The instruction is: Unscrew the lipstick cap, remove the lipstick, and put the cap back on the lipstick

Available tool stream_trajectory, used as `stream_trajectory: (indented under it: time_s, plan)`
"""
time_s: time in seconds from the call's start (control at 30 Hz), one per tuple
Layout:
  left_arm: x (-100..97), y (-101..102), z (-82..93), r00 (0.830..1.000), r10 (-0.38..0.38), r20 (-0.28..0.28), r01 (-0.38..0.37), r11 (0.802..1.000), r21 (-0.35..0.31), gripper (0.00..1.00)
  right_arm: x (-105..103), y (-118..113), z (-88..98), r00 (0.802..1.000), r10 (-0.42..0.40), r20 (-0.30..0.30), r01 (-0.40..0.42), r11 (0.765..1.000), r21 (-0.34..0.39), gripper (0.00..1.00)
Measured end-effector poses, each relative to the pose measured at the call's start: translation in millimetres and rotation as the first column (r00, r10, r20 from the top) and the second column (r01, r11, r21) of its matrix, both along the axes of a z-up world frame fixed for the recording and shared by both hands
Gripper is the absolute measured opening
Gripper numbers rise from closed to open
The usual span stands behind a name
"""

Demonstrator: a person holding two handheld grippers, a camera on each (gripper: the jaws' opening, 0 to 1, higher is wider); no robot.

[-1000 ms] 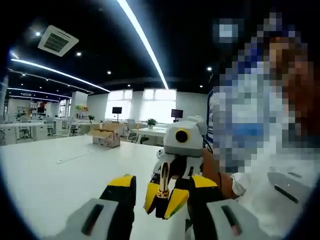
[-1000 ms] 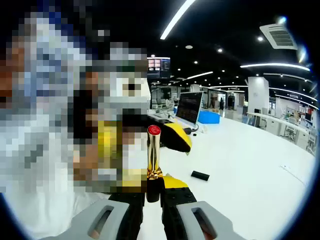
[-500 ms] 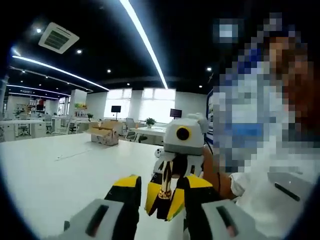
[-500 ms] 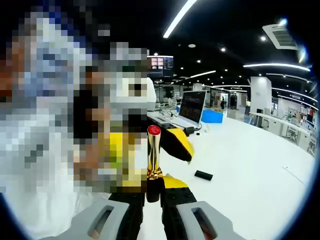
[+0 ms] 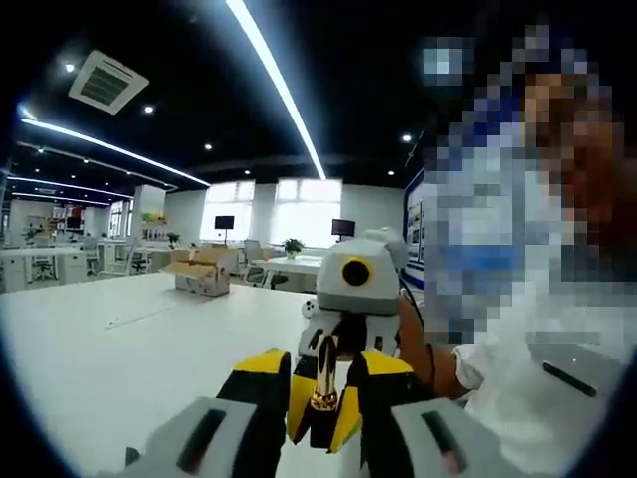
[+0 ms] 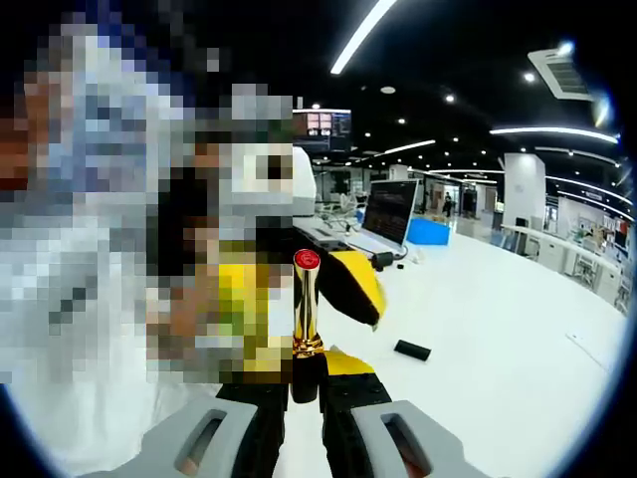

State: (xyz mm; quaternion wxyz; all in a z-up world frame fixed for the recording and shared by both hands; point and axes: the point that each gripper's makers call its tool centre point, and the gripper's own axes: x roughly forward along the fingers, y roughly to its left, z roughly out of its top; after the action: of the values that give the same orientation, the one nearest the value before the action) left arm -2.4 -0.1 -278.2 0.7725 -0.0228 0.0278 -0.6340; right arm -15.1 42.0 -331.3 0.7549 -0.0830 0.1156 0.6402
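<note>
The right tool (image 6: pixel 307 383) stands pressed together, pinching the black base of the lipstick (image 6: pixel 306 304), whose gold tube rises upright to a red tip. The black cap (image 6: pixel 411 350) lies on the white counter (image 6: pixel 498 339) at about four o'clock from the lipstick, well apart. In the left gripper view, the left tool (image 5: pixel 317 393) holds nothing, its yellow-tipped jaws spread, with the right tool (image 5: pixel 320 416) and gold tube (image 5: pixel 325 383) just beyond them.

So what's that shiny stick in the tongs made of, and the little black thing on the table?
The lipstick tube looks like polished gold metal or metallised plastic, since it gleams with bright reflections; its tip is glossy red. The cap looks like black plastic, though it is too small to be sure. The right tongs grip the tube's dark base.
</note>
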Motion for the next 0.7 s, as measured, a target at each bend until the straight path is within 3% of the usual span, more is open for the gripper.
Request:
stream_trajectory:
  time_s: [0.7]
  plan:
    - [-4.8,0.1,-2.1,1.0,-0.029,0.01,0.029,1.0,0.0,0.11,-2.7,1.9,-2.1,1.0,0.006,-0.001,-0.006,1.0,-0.006,0.11]
